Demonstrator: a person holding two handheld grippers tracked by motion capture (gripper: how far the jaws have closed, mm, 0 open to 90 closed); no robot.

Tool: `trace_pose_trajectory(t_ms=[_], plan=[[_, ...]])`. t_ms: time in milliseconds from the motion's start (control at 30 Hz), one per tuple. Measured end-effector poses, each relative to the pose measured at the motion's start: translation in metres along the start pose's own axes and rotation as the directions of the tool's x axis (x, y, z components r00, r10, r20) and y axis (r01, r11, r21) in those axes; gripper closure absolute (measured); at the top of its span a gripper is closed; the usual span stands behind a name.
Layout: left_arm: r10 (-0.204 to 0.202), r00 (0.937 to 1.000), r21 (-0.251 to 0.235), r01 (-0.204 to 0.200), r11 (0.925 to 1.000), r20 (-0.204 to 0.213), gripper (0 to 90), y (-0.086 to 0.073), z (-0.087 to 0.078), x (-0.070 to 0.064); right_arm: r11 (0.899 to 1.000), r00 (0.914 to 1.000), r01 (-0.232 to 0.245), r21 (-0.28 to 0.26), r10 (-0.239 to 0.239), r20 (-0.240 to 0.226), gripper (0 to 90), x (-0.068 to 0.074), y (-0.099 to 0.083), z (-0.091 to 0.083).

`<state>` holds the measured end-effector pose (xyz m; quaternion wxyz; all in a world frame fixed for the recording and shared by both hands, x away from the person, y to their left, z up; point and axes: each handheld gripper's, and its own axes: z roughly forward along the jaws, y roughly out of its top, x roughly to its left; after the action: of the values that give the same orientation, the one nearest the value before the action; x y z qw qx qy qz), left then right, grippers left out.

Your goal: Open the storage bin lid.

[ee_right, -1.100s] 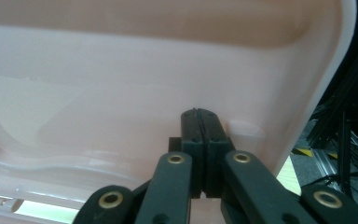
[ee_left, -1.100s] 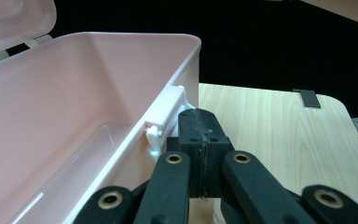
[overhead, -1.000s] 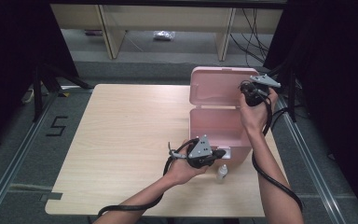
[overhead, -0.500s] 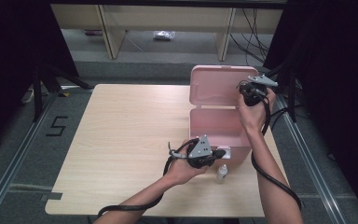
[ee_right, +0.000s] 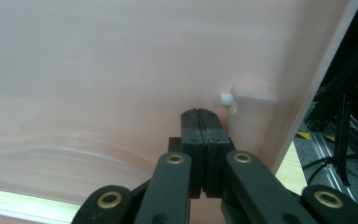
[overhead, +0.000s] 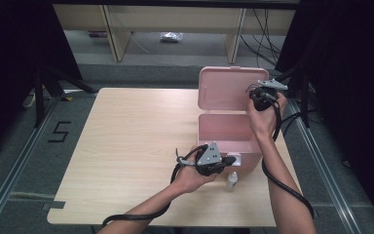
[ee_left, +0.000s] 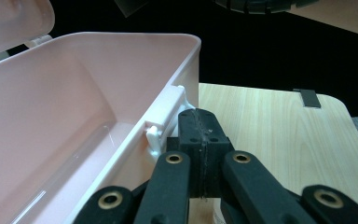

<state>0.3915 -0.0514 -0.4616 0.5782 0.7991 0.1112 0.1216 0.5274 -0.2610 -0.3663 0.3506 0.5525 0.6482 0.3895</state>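
The right gripper (overhead: 262, 96), jaws pressed together, is touching the pink plastic box's open lid (overhead: 226, 90); the left gripper (overhead: 230, 160), also together, is sitting by its front wall.

A pale pink box (overhead: 228, 131) of smooth, slightly glossy plastic, with soft reflections on its inner walls and on its raised lid (overhead: 232, 88), stands on a table (overhead: 126, 146) of light wood-grain laminate with a matt, even finish. The left gripper (ee_left: 200, 126) and the right gripper (ee_right: 201, 122) both have jaws of matt black plastic with a faintly textured surface, joined by shiny brass-coloured metal rivets, and each carries a flat grey plate of dull metal on top. A small white latch (ee_left: 161, 128) on the box front looks like smooth, hard plastic.
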Motion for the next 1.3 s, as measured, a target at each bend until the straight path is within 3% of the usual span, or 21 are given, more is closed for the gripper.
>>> trace_pose_trajectory(t_ms=[333, 433, 500, 533, 633, 667, 733, 800, 867, 900, 1033, 1067, 1133, 1267, 1300], plan=[[-0.001, 1.0000, 0.001, 0.001, 1.0000, 0.000, 89.7, 0.000, 0.000, 0.000, 0.999, 0.9993, -0.037, 0.021, 0.036, 0.011, 90.0, 0.001, -0.003, 0.003], [-0.001, 1.0000, 0.001, 0.001, 1.0000, 0.000, 89.7, 0.000, 0.000, 0.000, 0.999, 0.9994, -0.034, 0.025, 0.034, 0.010, 90.0, 0.000, -0.004, 0.004], [0.000, 1.0000, 0.001, 0.000, 1.0000, 0.000, 89.7, 0.000, 0.000, 0.000, 1.000, 0.9999, -0.005, 0.022, 0.004, 0.013, 90.0, -0.002, -0.004, 0.006], [-0.001, 1.0000, 0.001, 0.001, 1.0000, 0.000, 89.7, 0.000, 0.000, 0.000, 0.999, 0.9995, -0.030, 0.033, 0.030, 0.009, 90.0, 0.000, -0.005, 0.006], [-0.001, 1.0000, 0.001, 0.001, 1.0000, 0.001, 89.7, 0.000, 0.000, 0.000, 0.999, 0.9999, -0.002, 0.035, 0.002, 0.011, 90.0, -0.002, -0.005, 0.008], [-0.002, 1.0000, 0.001, 0.002, 1.0000, 0.001, 89.7, 0.000, 0.000, 0.000, 0.999, 0.9995, -0.030, 0.039, 0.029, 0.009, 90.0, 0.000, -0.006, 0.009], [-0.001, 1.0000, 0.001, 0.001, 1.0000, 0.000, 89.7, 0.000, 0.000, 0.000, 0.999, 0.9998, -0.018, 0.038, 0.018, 0.002, 90.0, -0.002, -0.006, 0.011], [-0.001, 1.0000, 0.001, 0.001, 1.0000, 0.000, 89.7, 0.000, 0.000, 0.000, 0.998, 0.9990, -0.042, 0.050, 0.041, 0.016, 90.0, 0.000, -0.007, 0.010], [-0.002, 1.0000, 0.000, 0.002, 1.0000, 0.001, 89.7, 0.000, 0.000, 0.000, 0.999, 0.9999, -0.015, 0.049, 0.015, 0.006, 90.0, -0.002, -0.007, 0.012], [-0.003, 1.0000, -0.002, 0.003, 1.0000, 0.000, 89.7, 0.000, 0.000, 0.000, 0.999, 0.9997, -0.012, 0.053, 0.011, 0.022, 90.0, -0.002, -0.007, 0.012], [-0.002, 1.0000, -0.001, 0.002, 1.0000, 0.000, 89.7, 0.000, 0.000, 0.000, 0.997, 0.9992, -0.037, 0.071, 0.036, 0.017, 90.0, 0.000, -0.008, 0.015], [-0.003, 1.0000, -0.002, 0.003, 1.0000, 0.000, 89.7, 0.000, 0.000, 0.000, 0.997, 0.9999, -0.012, 0.075, 0.011, 0.013, 90.0, -0.002, -0.008, 0.016], [-0.002, 1.0000, -0.001, 0.002, 1.0000, 0.000, 89.7, 0.000, 0.000, 0.000, 0.996, 0.9994, -0.035, 0.087, 0.034, 0.004, 90.0, -0.001, -0.008, 0.017], [-0.002, 1.0000, -0.002, 0.002, 1.0000, 0.000, 89.7, 0.000, 0.000, 0.000, 0.995, 1.0000, -0.007, 0.100, 0.007, 0.006, 90.0, -0.004, -0.009, 0.019], [-0.003, 1.0000, -0.002, 0.003, 1.0000, 0.000, 89.7, 0.000, 0.000, 0.000, 0.994, 0.9992, -0.039, 0.104, 0.040, -0.003, 89.9, -0.002, -0.010, 0.019]])
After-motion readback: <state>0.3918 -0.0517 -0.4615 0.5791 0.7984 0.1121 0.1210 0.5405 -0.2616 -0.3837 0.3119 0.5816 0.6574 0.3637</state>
